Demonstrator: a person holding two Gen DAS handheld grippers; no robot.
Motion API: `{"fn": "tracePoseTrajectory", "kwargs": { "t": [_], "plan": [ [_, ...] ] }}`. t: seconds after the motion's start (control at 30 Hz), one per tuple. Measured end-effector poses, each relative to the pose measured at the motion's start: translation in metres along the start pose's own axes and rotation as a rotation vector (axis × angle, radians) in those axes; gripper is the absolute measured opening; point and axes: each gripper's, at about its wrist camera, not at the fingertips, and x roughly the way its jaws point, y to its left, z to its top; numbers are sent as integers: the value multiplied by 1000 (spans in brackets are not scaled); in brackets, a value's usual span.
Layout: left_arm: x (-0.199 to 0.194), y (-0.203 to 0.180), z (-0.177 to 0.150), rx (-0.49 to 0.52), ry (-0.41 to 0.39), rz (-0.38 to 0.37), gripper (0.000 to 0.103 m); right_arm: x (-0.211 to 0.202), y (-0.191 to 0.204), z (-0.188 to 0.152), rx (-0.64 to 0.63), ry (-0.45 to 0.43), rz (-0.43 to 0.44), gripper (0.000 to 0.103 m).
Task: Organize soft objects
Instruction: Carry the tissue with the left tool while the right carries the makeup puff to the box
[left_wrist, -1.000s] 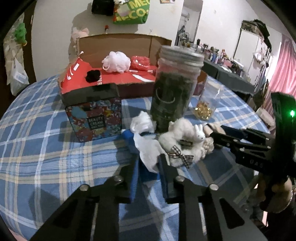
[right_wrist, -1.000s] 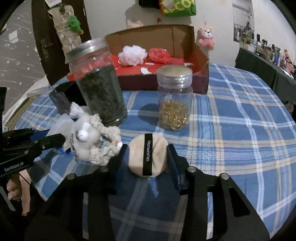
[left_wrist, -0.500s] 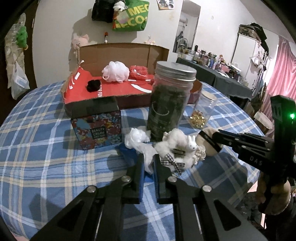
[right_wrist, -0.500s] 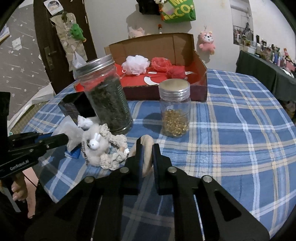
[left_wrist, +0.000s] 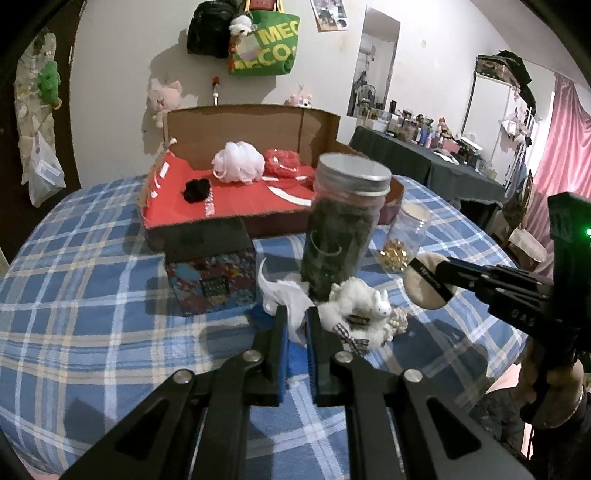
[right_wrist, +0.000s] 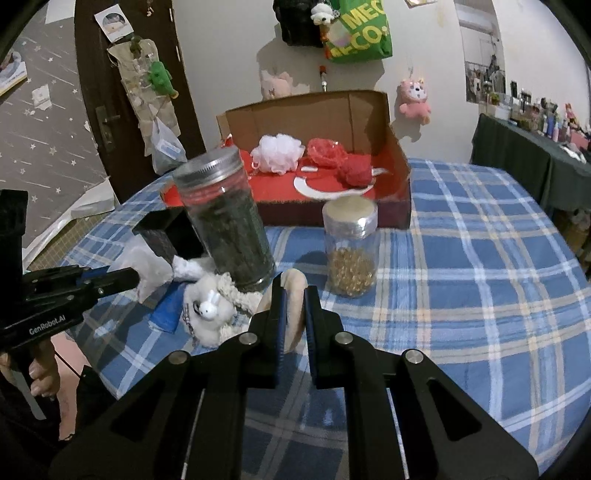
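My left gripper (left_wrist: 295, 314) is shut on a crumpled white cloth (left_wrist: 284, 295), lifted a little above the plaid table; it also shows in the right wrist view (right_wrist: 147, 271). My right gripper (right_wrist: 293, 295) is shut on a round beige powder puff (right_wrist: 293, 284) with a black band, held on edge above the table; the puff also shows in the left wrist view (left_wrist: 424, 284). A fluffy white bunny scrunchie (left_wrist: 360, 306) lies between them by the tall jar. The open cardboard box (left_wrist: 258, 122) with a red floor holds a white pouf (left_wrist: 238, 167), red items and a black scrunchie (left_wrist: 197, 189).
A tall glass jar of dark leaves (left_wrist: 343, 229), a small jar of gold beads (right_wrist: 349, 251) and a dark patterned tin (left_wrist: 210, 269) stand in front of the box. A blue item (right_wrist: 168, 310) lies under the cloth. The plaid tablecloth (right_wrist: 461, 258) stretches right.
Both grippers closed, the left on the white cloth, the right on the powder puff, and both have risen from the table with them.
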Motion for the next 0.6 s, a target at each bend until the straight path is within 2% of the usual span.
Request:
{"fn": "tracePoseTrajectory", "kwargs": {
  "t": [0.6],
  "plan": [
    [-27,14,25,-2,-75,44,9,-25,-8,32,-29,-82,-74,9]
  ]
}}
